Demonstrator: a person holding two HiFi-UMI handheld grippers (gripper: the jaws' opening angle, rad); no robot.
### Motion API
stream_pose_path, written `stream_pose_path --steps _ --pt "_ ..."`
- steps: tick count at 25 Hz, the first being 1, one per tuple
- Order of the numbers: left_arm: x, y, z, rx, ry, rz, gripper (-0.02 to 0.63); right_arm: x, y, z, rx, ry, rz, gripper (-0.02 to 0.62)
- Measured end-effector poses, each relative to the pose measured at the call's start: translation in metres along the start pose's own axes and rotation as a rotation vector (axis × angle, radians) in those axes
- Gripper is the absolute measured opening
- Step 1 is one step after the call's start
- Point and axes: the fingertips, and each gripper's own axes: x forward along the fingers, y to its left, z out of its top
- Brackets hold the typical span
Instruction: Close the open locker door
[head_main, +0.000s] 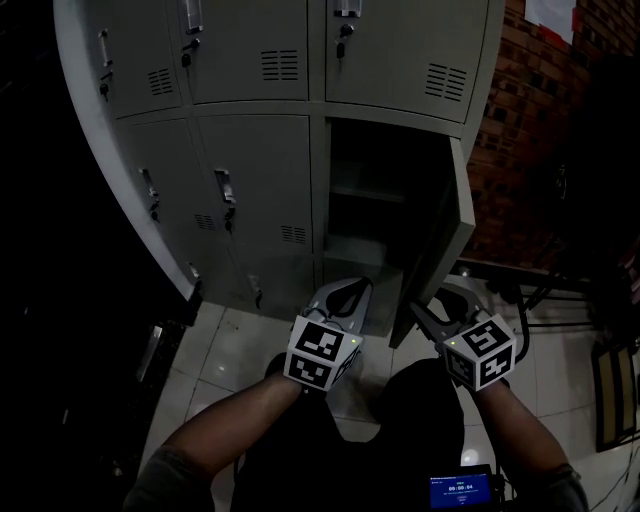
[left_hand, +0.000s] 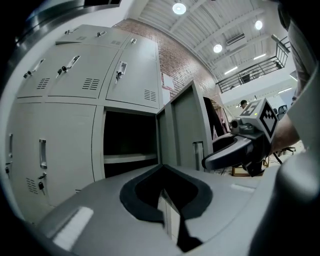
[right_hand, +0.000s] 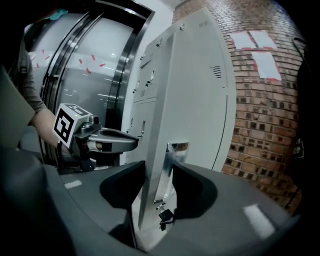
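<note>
Clamping grey metal locker door (right_hand: 192, 100) edge w/ right gripper (right_hand: 159, 165) for swinging closed; left gripper (left_hand: 160, 167) jaws together, empty, idle.

The locker bank (head_main: 250, 170) and its open locker door (head_main: 440, 245) are smooth sheet metal under matt grey paint, while the door handle (right_hand: 176, 150) is bright polished metal that picks up reflections. To the right, the brick wall (head_main: 525, 150) is rough red brick with flat white paper sheets (right_hand: 264, 65) stuck on it, and the near floor tiles (head_main: 235, 350) are pale and glossy. The right gripper (right_hand: 159, 172) has a smooth, matt grey, plastic-looking shell, lined darker inside.
</note>
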Motion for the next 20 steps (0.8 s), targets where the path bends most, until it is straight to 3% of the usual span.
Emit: stream_pose_path --steps 20 --pt "-0.025 0.083 -0.017 -0.044 -0.011 0.117 -0.003 0.104 0.035 0.037 -0.046 -0.002 0.06 0.167"
